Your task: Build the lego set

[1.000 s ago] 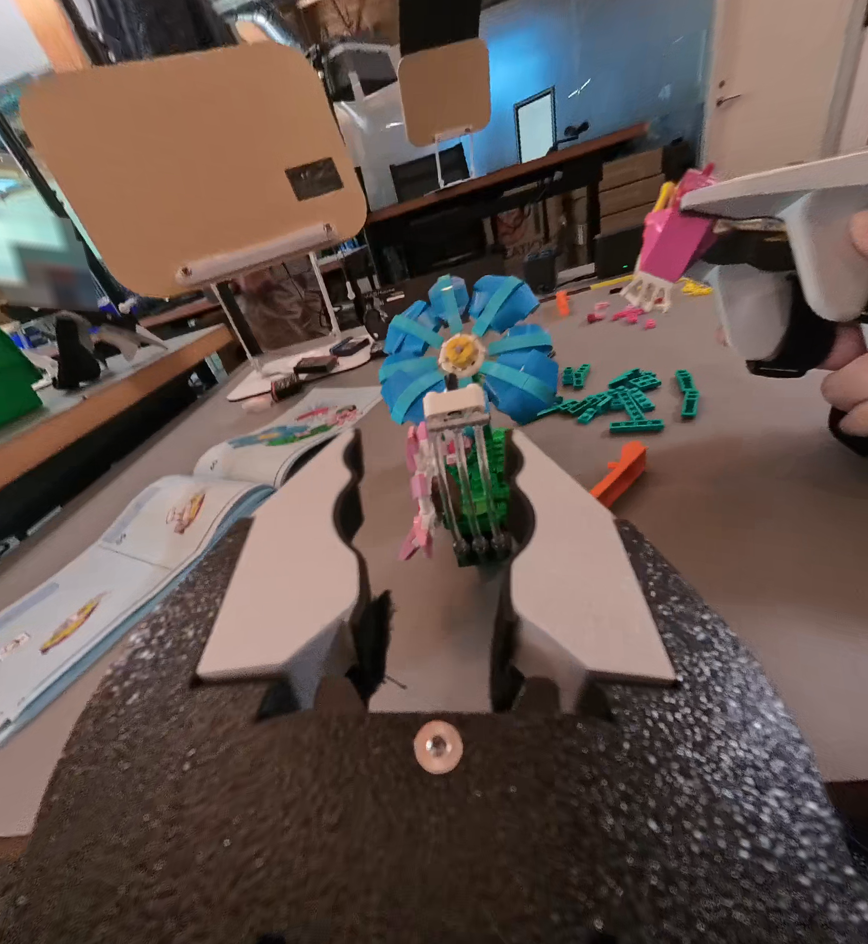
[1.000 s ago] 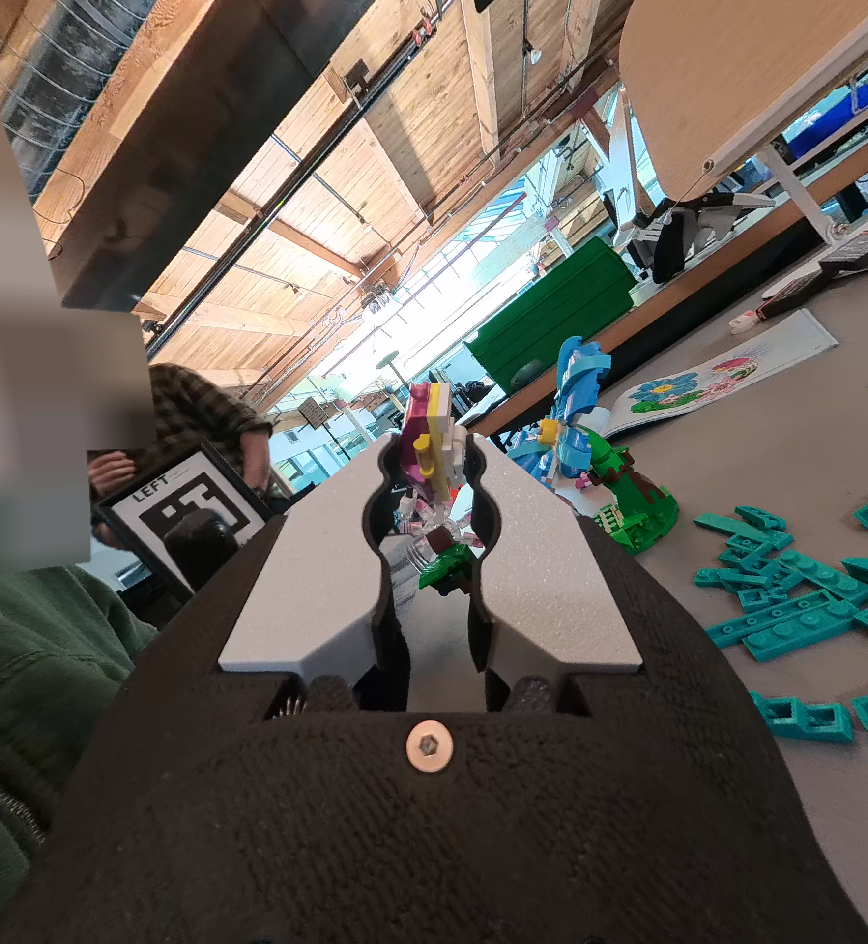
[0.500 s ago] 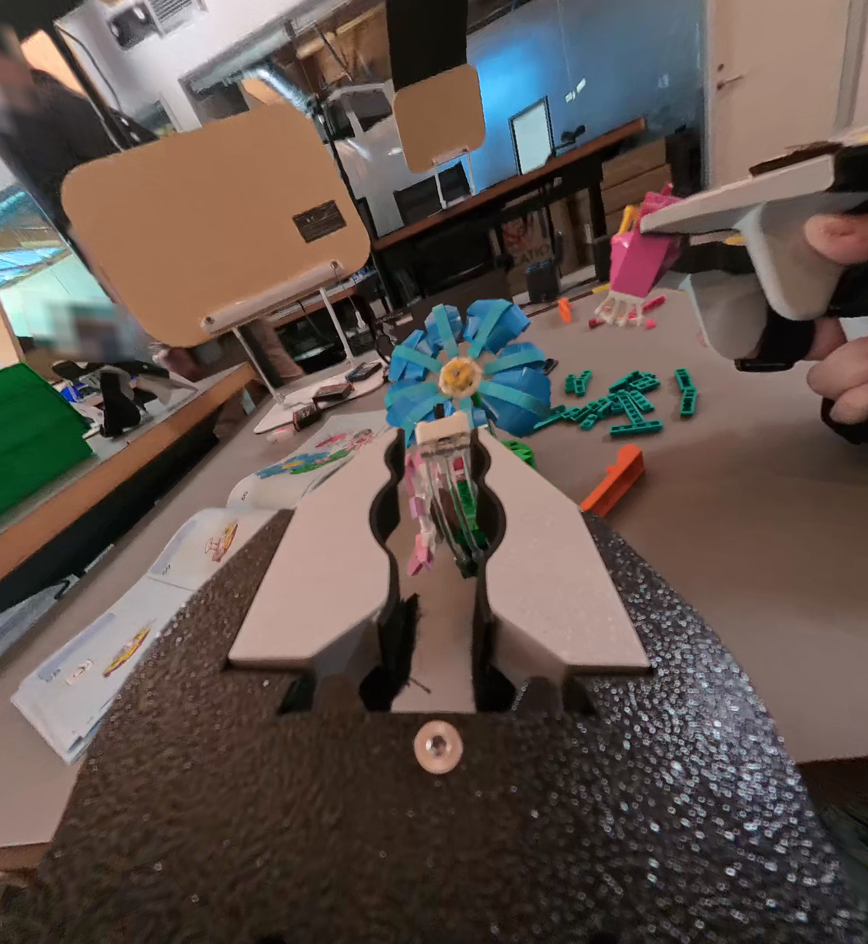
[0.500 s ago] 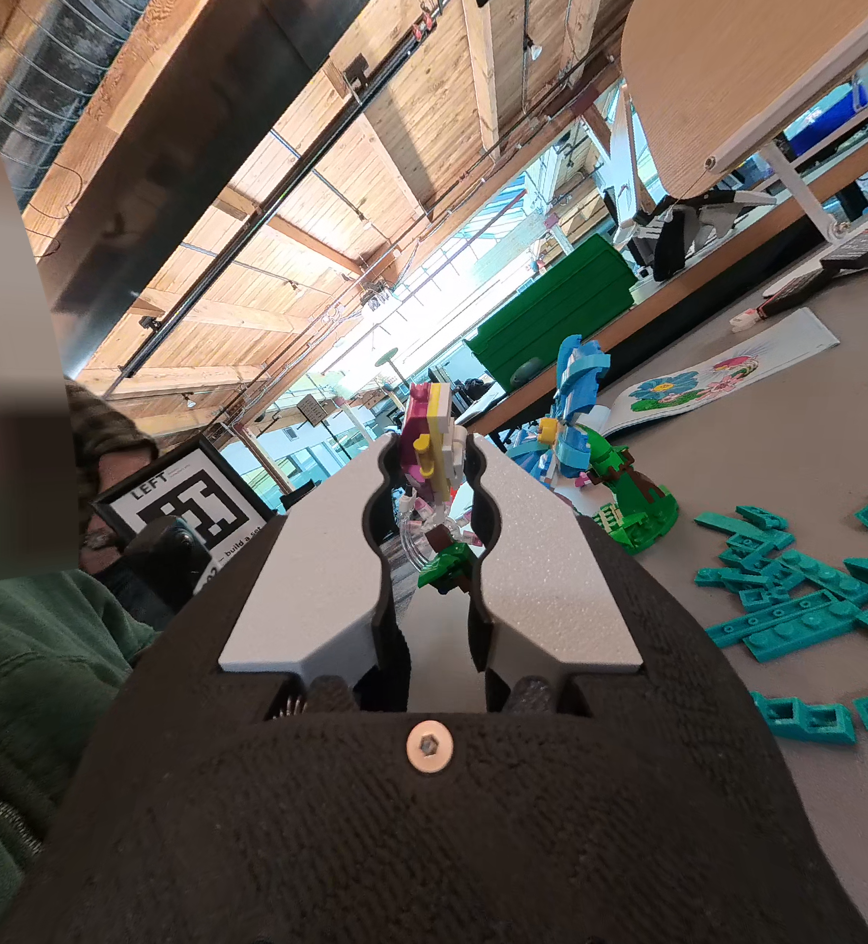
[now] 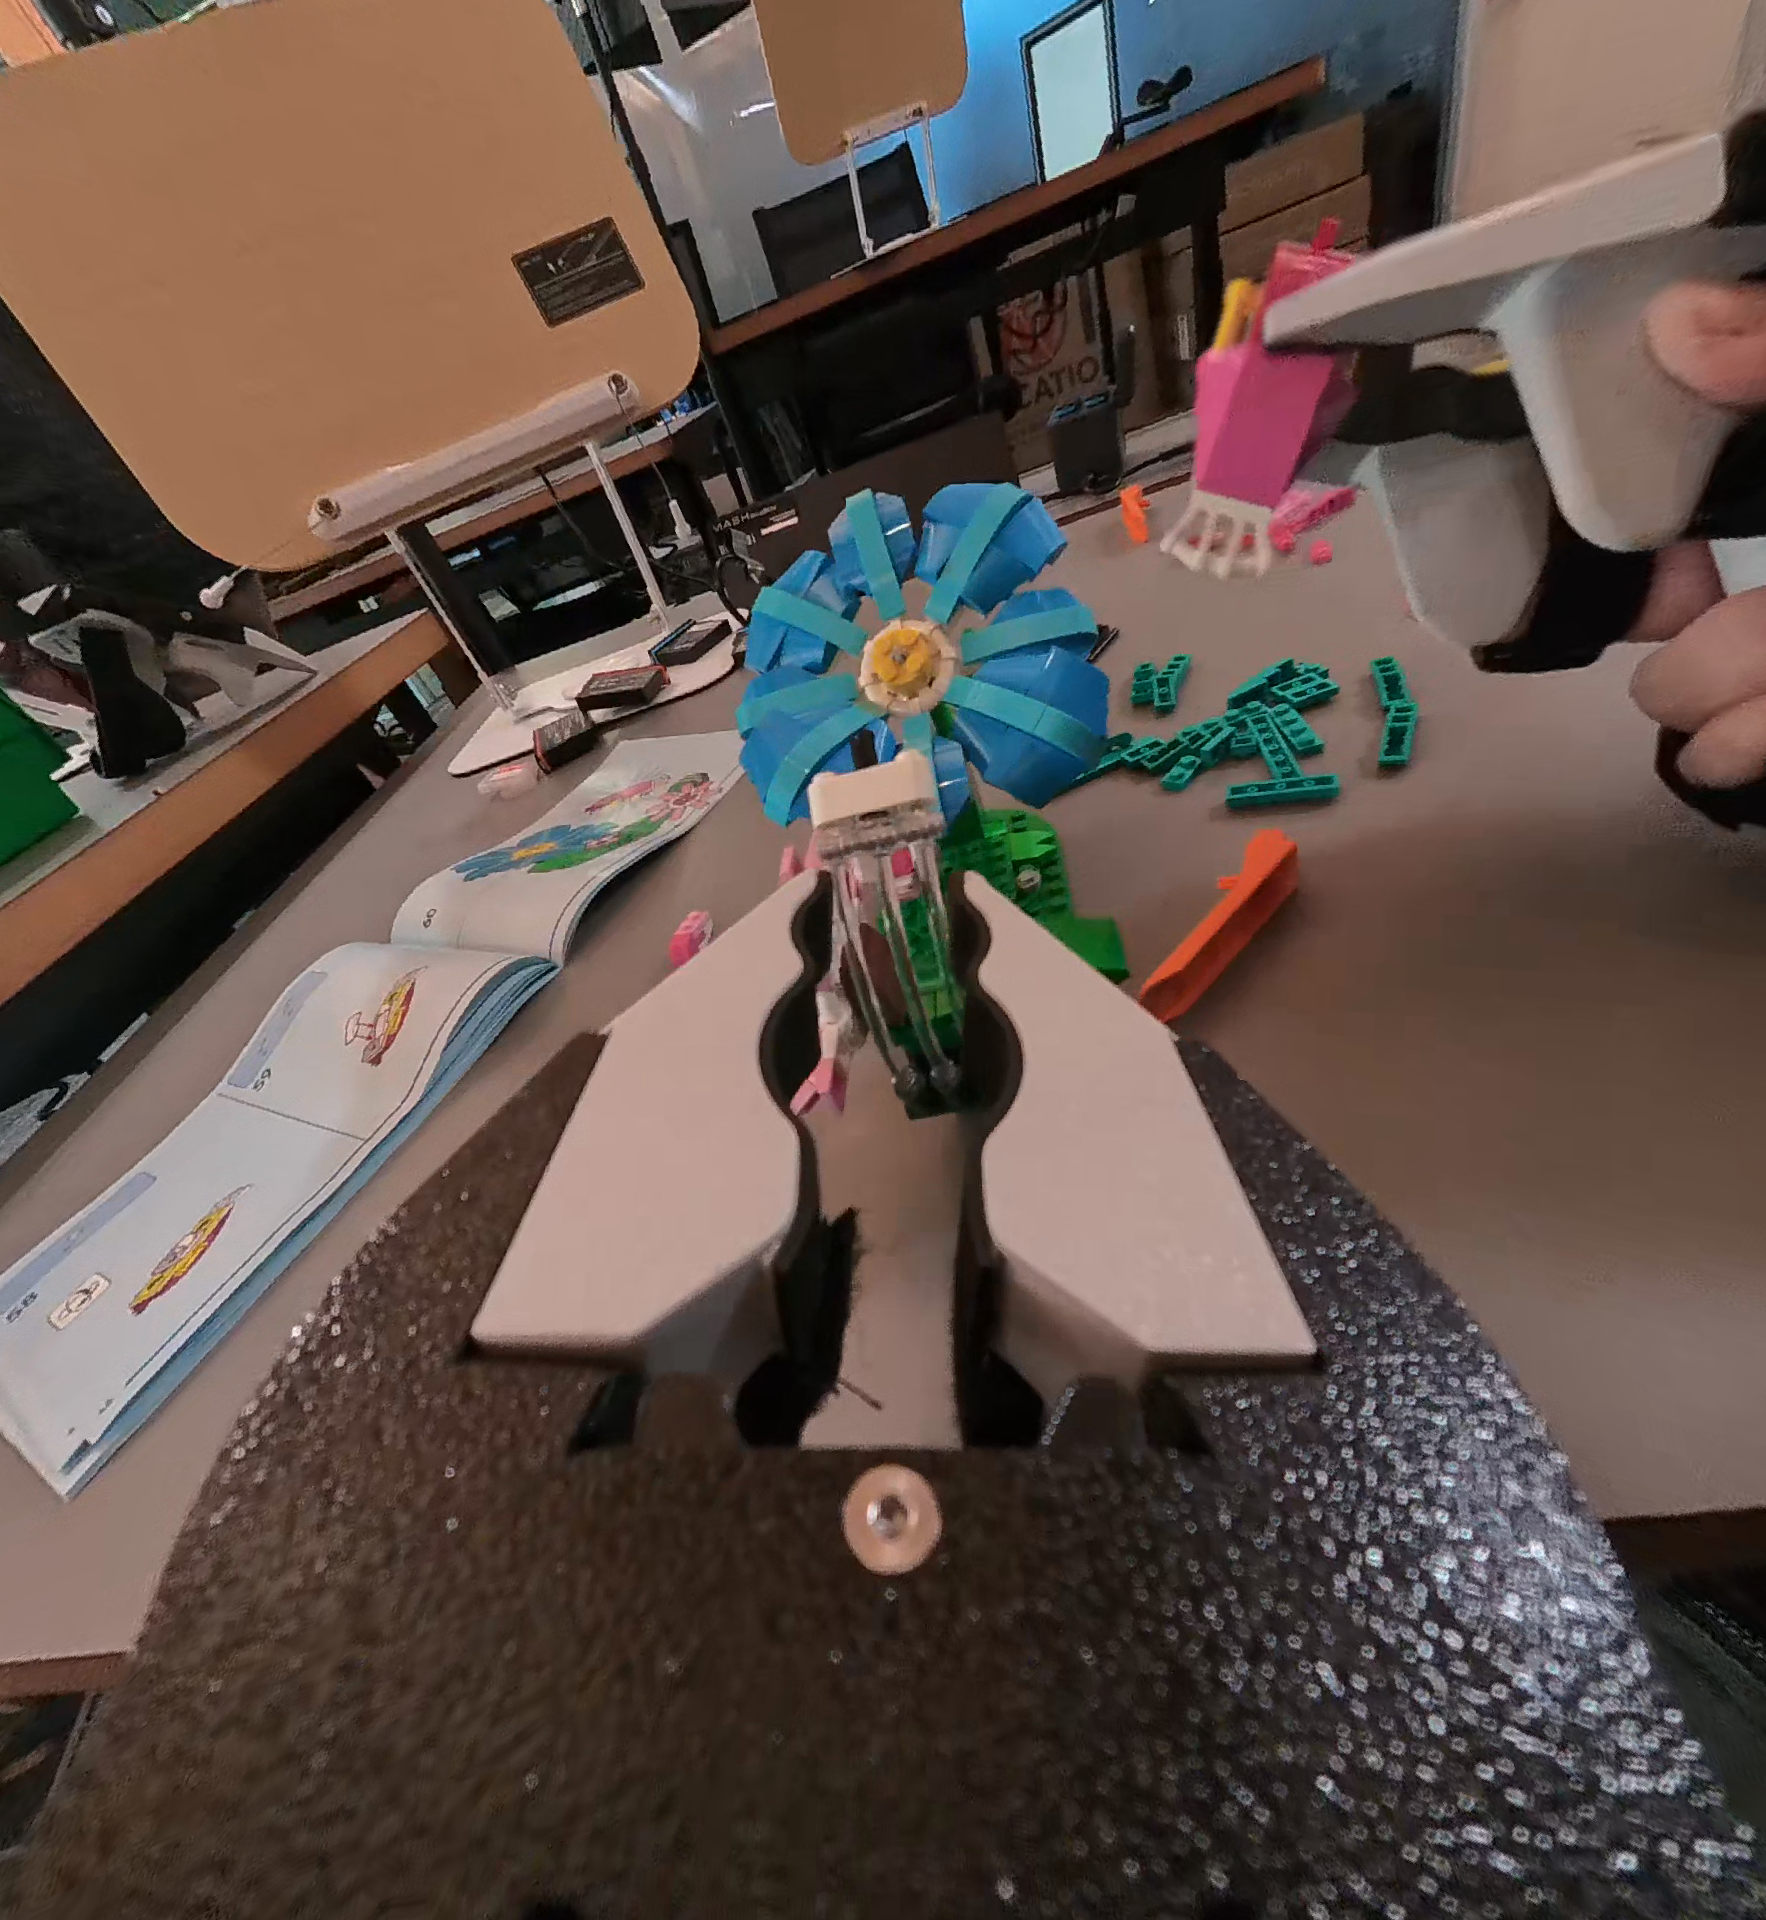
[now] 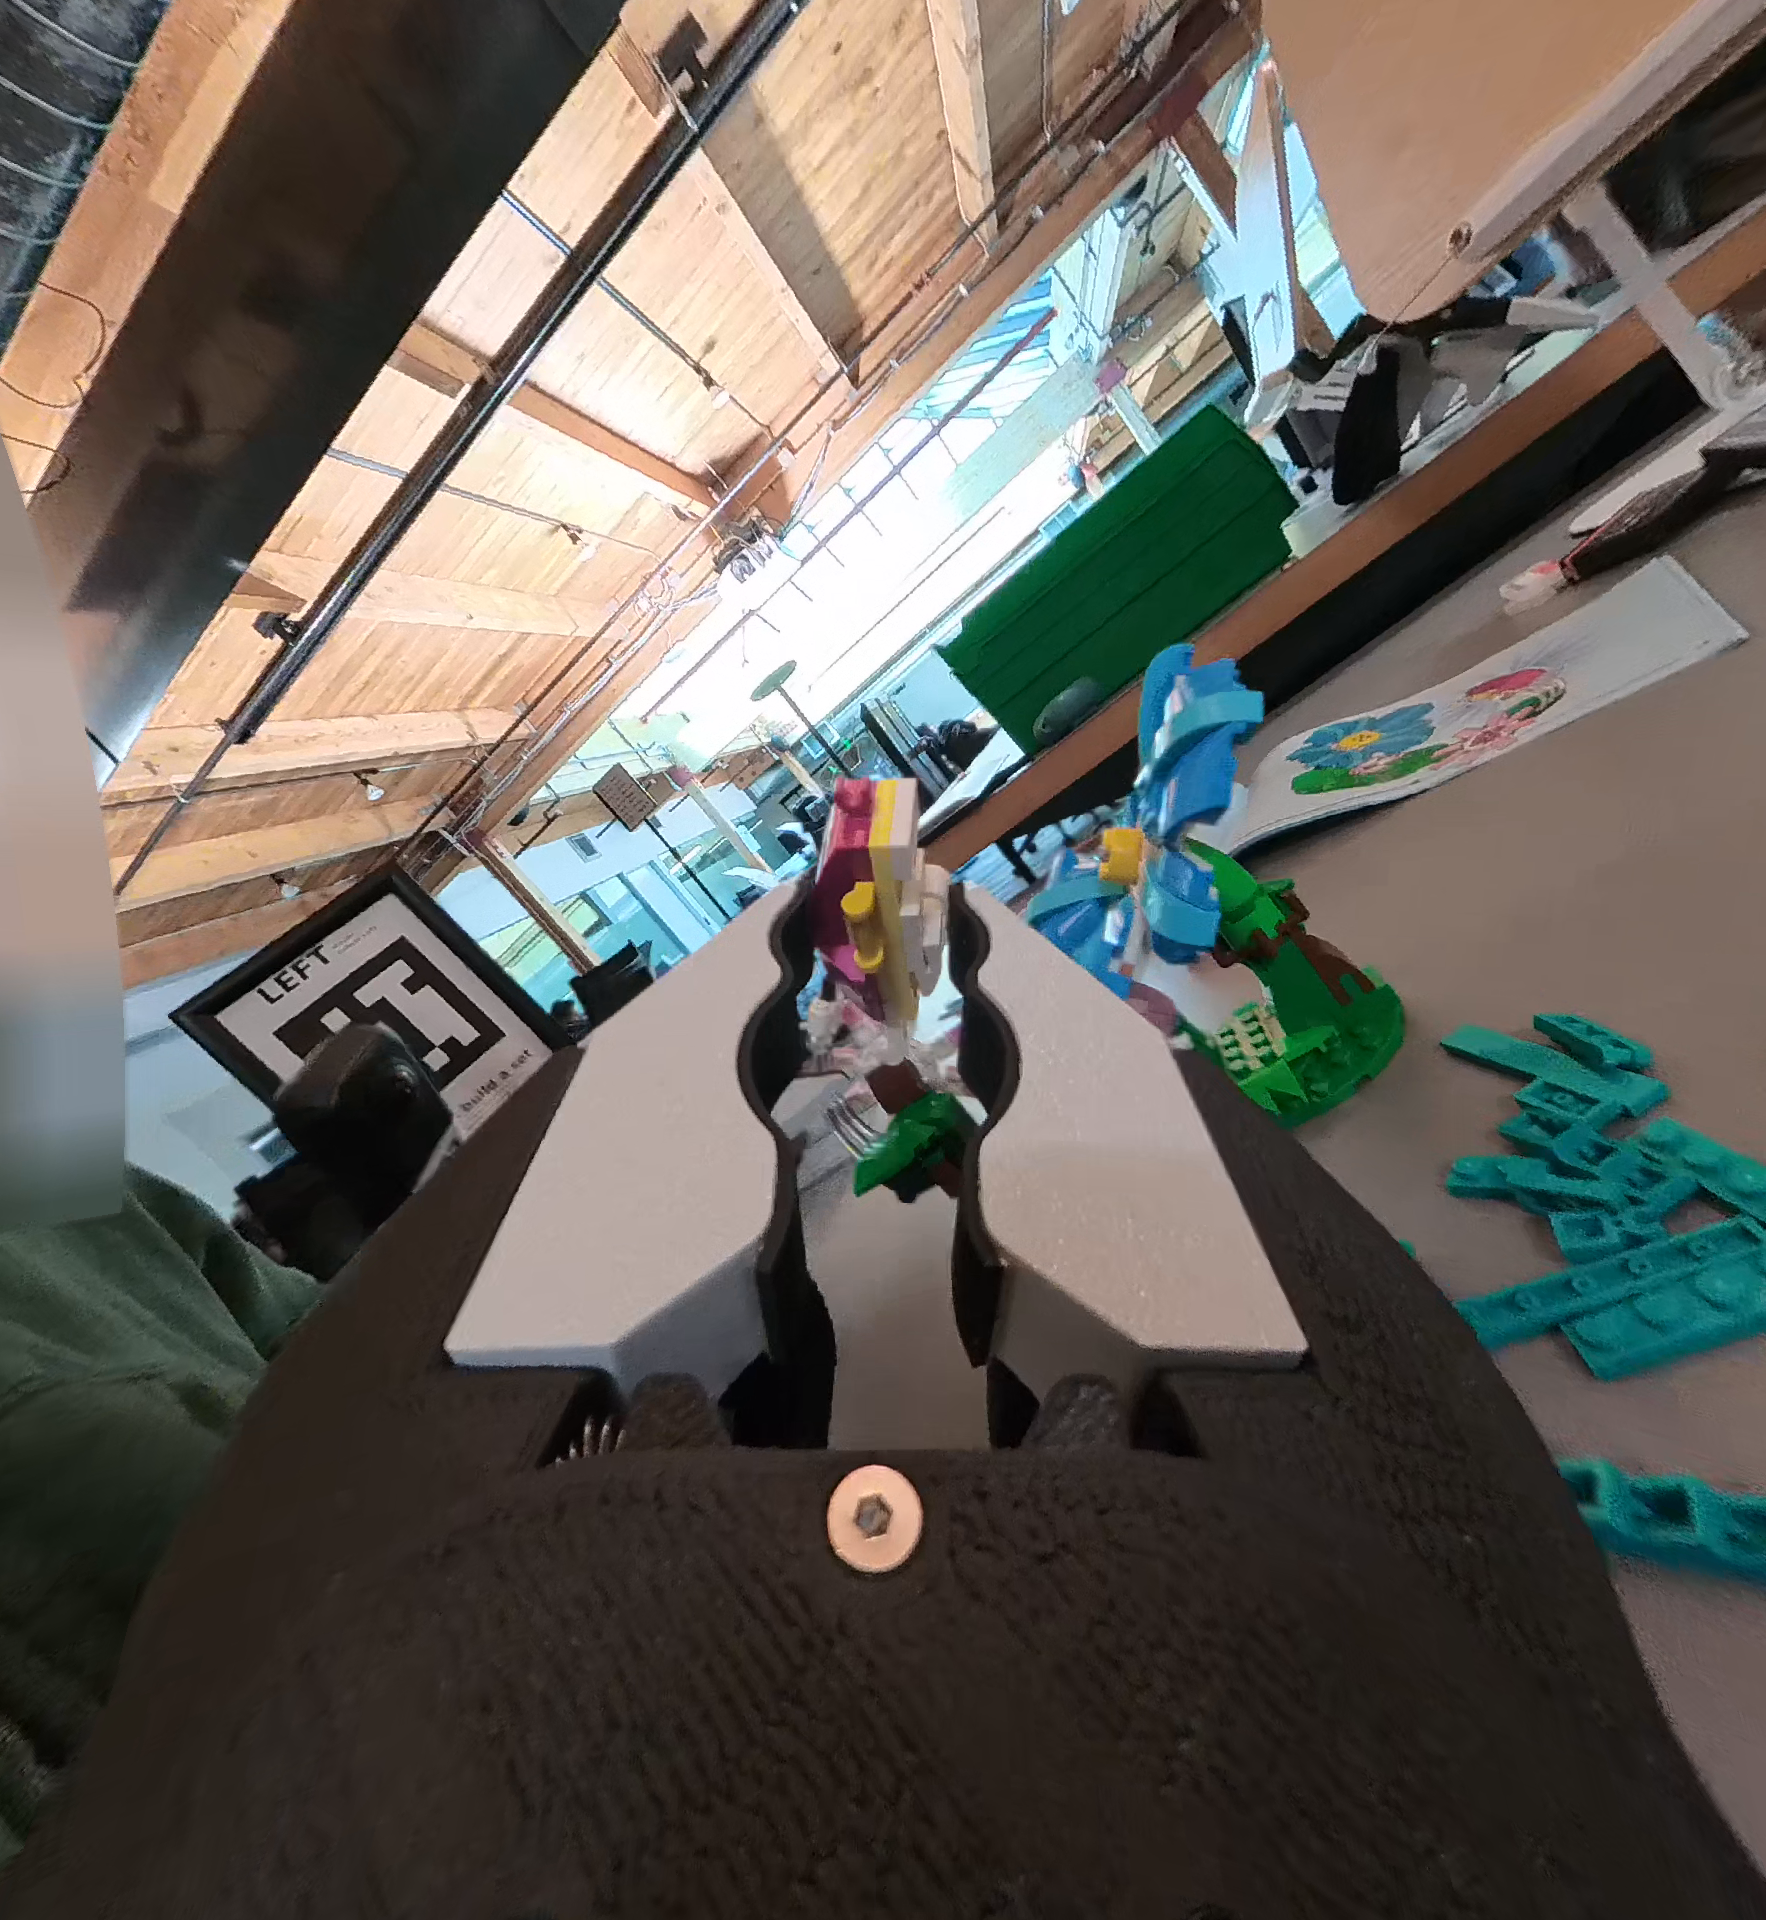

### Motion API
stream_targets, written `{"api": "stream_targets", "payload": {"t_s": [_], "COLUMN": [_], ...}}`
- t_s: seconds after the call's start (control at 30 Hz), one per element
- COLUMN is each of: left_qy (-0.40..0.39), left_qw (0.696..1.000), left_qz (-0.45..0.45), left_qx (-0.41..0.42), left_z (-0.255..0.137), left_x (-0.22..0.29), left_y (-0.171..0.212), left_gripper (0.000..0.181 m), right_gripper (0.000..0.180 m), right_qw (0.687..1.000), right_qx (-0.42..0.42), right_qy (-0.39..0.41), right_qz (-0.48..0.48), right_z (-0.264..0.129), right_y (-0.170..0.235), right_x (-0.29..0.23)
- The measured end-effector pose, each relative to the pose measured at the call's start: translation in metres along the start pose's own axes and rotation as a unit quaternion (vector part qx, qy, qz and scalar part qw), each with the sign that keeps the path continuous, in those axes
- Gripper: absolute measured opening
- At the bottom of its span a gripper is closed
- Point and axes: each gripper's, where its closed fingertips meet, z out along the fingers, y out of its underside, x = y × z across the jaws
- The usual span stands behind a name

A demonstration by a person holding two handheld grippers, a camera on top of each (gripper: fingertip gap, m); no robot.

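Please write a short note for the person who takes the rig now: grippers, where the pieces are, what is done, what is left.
Left gripper: shut on the clear stem piece, upright.
Right gripper: shut on the pink flower, held above the table.
Blue flower stands finished on its green base; manual lies open on the left.
Left: join pink flower to stem; teal pieces lie loose.

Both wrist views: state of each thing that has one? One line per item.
left gripper: shut on clear stem piece
clear stem piece: upright, white cap on top
right gripper: shut on pink flower piece
pink flower piece: held above table
blue flower: assembled, standing on green base
instruction booklet: open, flat on table
teal pieces: loose, scattered
orange tool: lying on table
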Motion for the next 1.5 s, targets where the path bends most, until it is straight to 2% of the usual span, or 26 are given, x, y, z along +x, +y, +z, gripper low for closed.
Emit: {"api": "stream_targets", "payload": {"t_s": [0.1, 0.27, 0.47, 0.57, 0.7, 0.77, 0.87, 0.97, 1.17, 1.33, 1.5], "left_qy": [-0.002, -0.004, -0.003, -0.004, -0.003, -0.002, -0.001, 0.001, 0.01, 0.039, 0.089], "left_qw": [1.0, 1.0, 1.0, 1.0, 1.0, 1.0, 1.0, 1.0, 1.0, 0.999, 0.996], "left_qz": [-0.002, 0.0, 0.006, 0.013, 0.017, 0.017, 0.017, 0.018, 0.022, 0.02, -0.002], "left_qx": [-0.001, 0.002, 0.006, 0.006, 0.009, 0.01, 0.011, 0.013, 0.018, 0.023, 0.025], "left_z": [0.0, 0.0, 0.001, 0.001, 0.001, 0.001, 0.001, 0.001, 0.001, 0.001, 0.003], "left_x": [-0.001, -0.001, -0.002, -0.002, -0.002, -0.002, -0.002, -0.002, 0.004, 0.019, 0.045], "left_y": [0.001, 0.0, 0.001, 0.001, 0.001, 0.001, 0.001, 0.0, -0.003, -0.008, -0.017], "left_gripper": [0.019, 0.018, 0.018, 0.018, 0.018, 0.019, 0.019, 0.018, 0.019, 0.022, 0.03], "right_gripper": [0.024, 0.023, 0.023, 0.024, 0.024, 0.024, 0.024, 0.024, 0.024, 0.024, 0.024], "right_qw": [0.999, 0.98, 0.946, 0.915, 0.898, 0.913, 0.955, 0.972, 0.982, 0.98, 0.967], "right_qx": [-0.019, -0.051, -0.038, -0.024, -0.016, -0.03, -0.073, -0.091, -0.082, -0.055, -0.042], "right_qy": [-0.018, -0.048, -0.07, -0.105, -0.114, -0.099, -0.075, -0.053, -0.075, -0.153, -0.217], "right_qz": [0.04, 0.185, 0.315, 0.389, 0.426, 0.394, 0.277, 0.208, 0.155, 0.113, 0.126], "right_z": [0.019, 0.05, 0.069, 0.073, 0.073, 0.074, 0.076, 0.075, 0.07, 0.053, 0.031], "right_y": [-0.001, 0.01, 0.019, 0.019, 0.024, 0.029, 0.035, 0.033, 0.024, 0.003, -0.01], "right_x": [-0.01, -0.015, -0.011, -0.015, -0.011, -0.01, -0.018, -0.019, -0.031, -0.052, -0.068]}}
